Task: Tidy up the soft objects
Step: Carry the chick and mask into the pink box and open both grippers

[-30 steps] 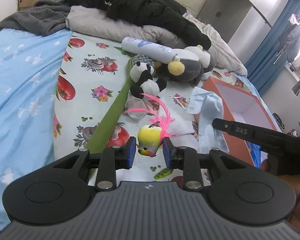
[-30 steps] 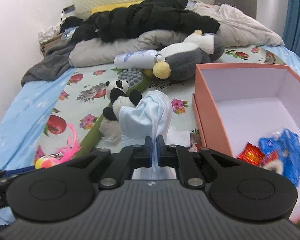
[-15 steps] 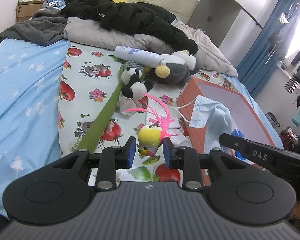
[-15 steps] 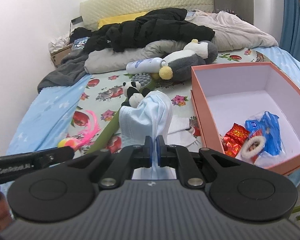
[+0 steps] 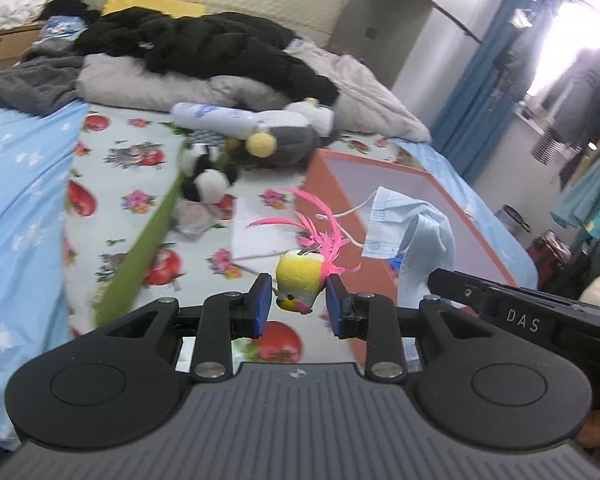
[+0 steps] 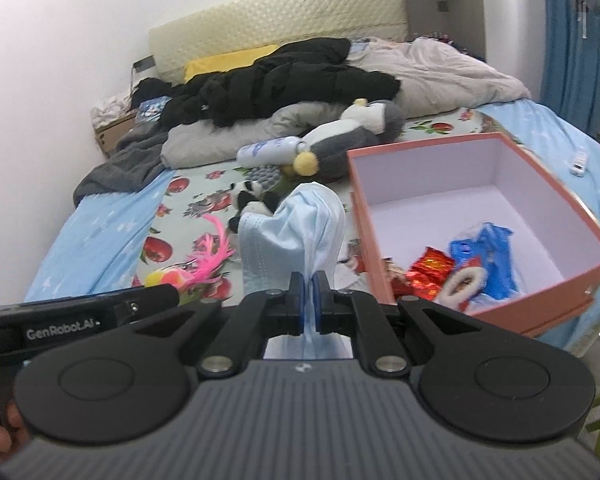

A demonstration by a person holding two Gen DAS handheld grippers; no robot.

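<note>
A: Yellow bird toy (image 5: 300, 280) with pink feathers is clamped in the left claw (image 5: 298, 305), off the bed (image 5: 112, 184). A second ago it sat low over the sheet; now it's higher and nearer the box (image 5: 440, 216).

B: Right side?

A: Right claw (image 6: 309, 294) is pinched together on the blue face mask (image 6: 296, 232), which hangs over the bed just left of the box (image 6: 364, 216). Also lifted and closer than before.

B: So both picks are done.

A: Looks like it. Both are mid-carry; neither is over the opening yet. Box already holds a red wrapper (image 6: 428, 268) and a blue packet (image 6: 488, 256).

B: What's left?

A: Panda (image 5: 204, 176) and the grey plush (image 5: 288, 140), both on the bed.
</note>
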